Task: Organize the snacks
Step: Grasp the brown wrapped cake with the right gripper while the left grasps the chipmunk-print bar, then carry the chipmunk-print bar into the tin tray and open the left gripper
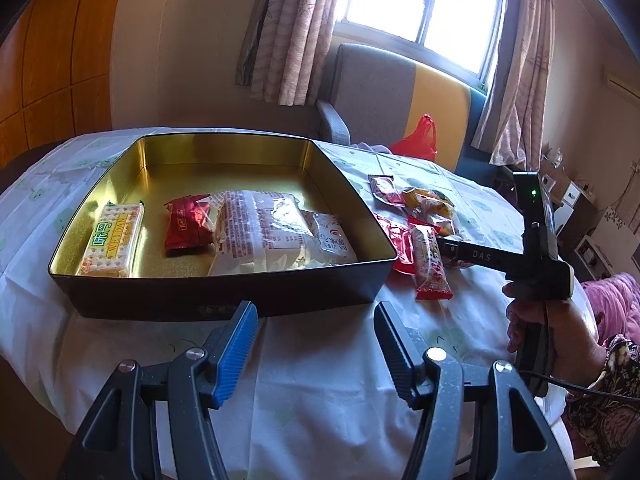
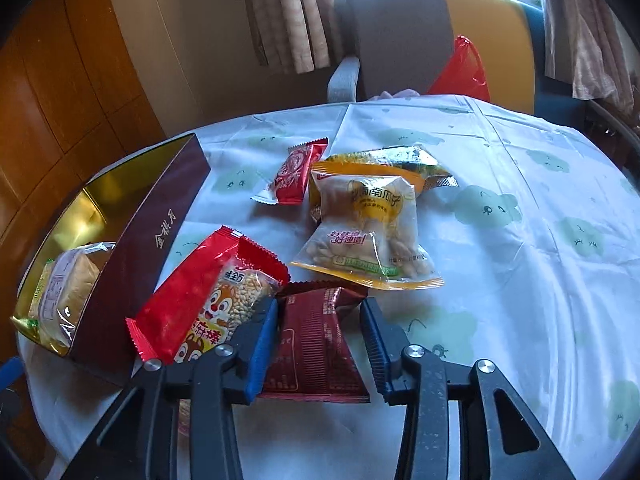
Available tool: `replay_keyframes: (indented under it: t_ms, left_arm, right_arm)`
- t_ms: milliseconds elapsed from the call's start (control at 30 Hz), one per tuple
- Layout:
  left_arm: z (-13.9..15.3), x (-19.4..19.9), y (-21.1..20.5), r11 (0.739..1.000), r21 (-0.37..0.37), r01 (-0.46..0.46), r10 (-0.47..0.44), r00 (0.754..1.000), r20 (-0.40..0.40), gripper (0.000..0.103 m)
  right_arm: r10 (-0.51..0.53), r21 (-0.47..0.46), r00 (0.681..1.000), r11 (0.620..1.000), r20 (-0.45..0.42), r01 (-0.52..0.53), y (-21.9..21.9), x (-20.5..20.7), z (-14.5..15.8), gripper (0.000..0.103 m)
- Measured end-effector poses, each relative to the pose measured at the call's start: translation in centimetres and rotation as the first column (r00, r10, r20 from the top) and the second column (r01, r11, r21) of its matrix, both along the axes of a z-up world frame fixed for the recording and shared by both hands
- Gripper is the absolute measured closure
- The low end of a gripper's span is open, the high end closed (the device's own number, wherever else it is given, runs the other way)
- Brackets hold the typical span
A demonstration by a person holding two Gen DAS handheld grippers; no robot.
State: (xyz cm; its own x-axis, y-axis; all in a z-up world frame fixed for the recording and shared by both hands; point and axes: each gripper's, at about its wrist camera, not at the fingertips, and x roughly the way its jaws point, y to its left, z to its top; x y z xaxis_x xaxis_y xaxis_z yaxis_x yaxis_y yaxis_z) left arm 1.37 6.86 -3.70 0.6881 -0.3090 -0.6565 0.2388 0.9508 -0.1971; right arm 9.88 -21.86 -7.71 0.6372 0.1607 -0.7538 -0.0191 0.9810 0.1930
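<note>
The tin (image 1: 224,280) sits on the surface (image 1: 320,380), its gold inside facing up; it serves as the landmark here. Inside the tin lie 4 snacks: a cracker pack (image 1: 110,240) by the left wall, a red packet (image 1: 188,224) to its right, a big white bag (image 1: 260,236) past that, and a small white pack (image 1: 332,240) by the right wall.

Right of the tin, loose on the surface, lies a heap of snacks; the wrist view of the right gripper shows a rice bar (image 2: 208,300) in a red wrapper nearest the tin's dark side wall, a dark red packet (image 2: 316,344) just right of the bar, a clear seed bag (image 2: 372,236) beyond that, a yellow bag (image 2: 384,160) partly under the seed bag, and a small red candy pack (image 2: 296,172) farther back.

The left gripper (image 1: 316,344) hovers in front of the tin's near wall, its fingers spread and empty. The right gripper (image 2: 320,344) is right of the tin, held in a hand (image 1: 548,328) with a patterned sleeve (image 1: 604,400); its fingers straddle the dark red packet; whether the pads press it cannot be told.

Beyond the tin a red plastic bag (image 1: 416,140) sits at the far edge of the surface, before a chair (image 1: 372,92).
</note>
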Motion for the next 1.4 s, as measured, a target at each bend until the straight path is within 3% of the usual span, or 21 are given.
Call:
replay_keyframes:
  t_ms: [267,467,667,1067,1200,1267,1400]
  left_arm:
    - [0.8,0.3,-2.8,0.995,0.01,0.103,-0.103,0.995,0.015,0.041]
    - [1.3,1.4,-7.1,0.977,0.04,0.212,-0.212,0.977,0.007,0.041]
    - [0.8,3.5,-12.2,0.953,0.09,0.29,-0.289,0.957,-0.026,0.041]
    - [-1.7,9.5,-18.6,0.917,0.241,0.319,-0.302,0.947,-0.107,0.042]
    - [-3.6,10.2,-19.5,0.898,0.304,0.32,-0.284,0.946,-0.156,0.06]
    - [-3.7,10.0,-19.4,0.904,0.288,0.317,-0.285,0.947,-0.147,0.062]
    - [-4.0,9.5,-19.0,0.923,0.187,0.335,-0.307,0.937,-0.165,0.065]
  right_arm:
    - [-0.027,-0.024,0.999,0.999,0.035,0.027,-2.6,-1.6,0.2,0.065]
    - [-0.108,-0.063,0.993,0.992,0.05,0.111,-6.6,-2.8,0.2,0.065]
    - [-0.192,0.069,0.979,0.98,0.071,0.187,-10.2,-4.2,-0.4,0.065]
    - [-0.199,0.118,0.976,0.975,0.089,0.188,-10.5,-4.6,-0.8,0.065]
    - [-0.199,0.126,0.976,0.974,0.091,0.187,-10.6,-4.7,-0.8,0.065]
    - [-0.2,0.127,0.975,0.974,0.092,0.188,-10.6,-4.7,-0.8,0.065]
    - [-0.2,0.129,0.975,0.974,0.093,0.188,-10.6,-4.7,-0.8,0.065]
